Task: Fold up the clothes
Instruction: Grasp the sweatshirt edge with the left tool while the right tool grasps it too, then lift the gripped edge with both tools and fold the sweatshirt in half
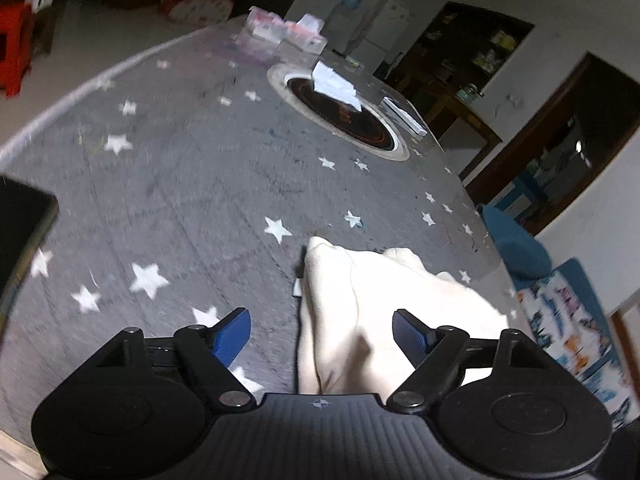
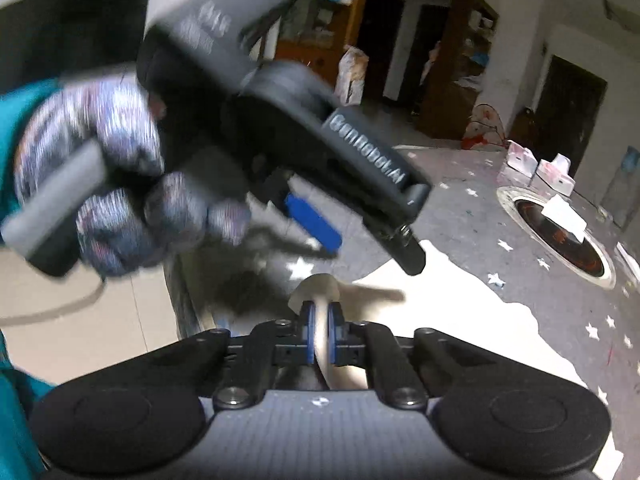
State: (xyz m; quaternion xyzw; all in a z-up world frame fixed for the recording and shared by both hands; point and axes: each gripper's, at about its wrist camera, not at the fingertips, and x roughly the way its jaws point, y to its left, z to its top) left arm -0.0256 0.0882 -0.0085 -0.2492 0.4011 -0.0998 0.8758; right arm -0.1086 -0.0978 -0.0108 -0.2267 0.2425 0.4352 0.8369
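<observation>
- On the star-patterned grey tablecloth (image 1: 168, 184), the cream garment (image 1: 360, 312) lies at the near edge of the round table, bunched into soft ridges and only partly flattened.
- Right gripper (image 2: 320, 330): jaws closed on a pinched fold of the cream garment, which runs between the blue pads and bulges out just beyond the tips.
- Left gripper (image 1: 322, 338): jaws wide apart, nothing between them. In the left wrist view the cloth lies below and beyond the open fingers; no pad presses on it.
- In the right wrist view the left gripper appears blurred above the garment, carried by a gloved hand (image 2: 116, 176), close to the right gripper's pinch point.
- Risk, judged: the right pinch holds only a narrow roll of fabric. A sharp pull could slip the fold out of the pads and collapse the fold line.
- Risk, judged: the two tools work near each other. If the left jaws close near the right tips, they may strike the other gripper or seize the same fold instead of a separate edge.
- Risk, judged: the garment sits near the table rim. Dragging it toward the person could spill part of it over the edge.
- Risk, judged: the inset round burner (image 1: 340, 116) and the white paper (image 1: 334, 86) on it are well apart from the cloth; a wide sweep could still reach them.
- Garment appearance: plain cream, thick and soft-looking, unprinted, with rounded folds and one pointed corner toward the table centre. The type of garment cannot be told.
</observation>
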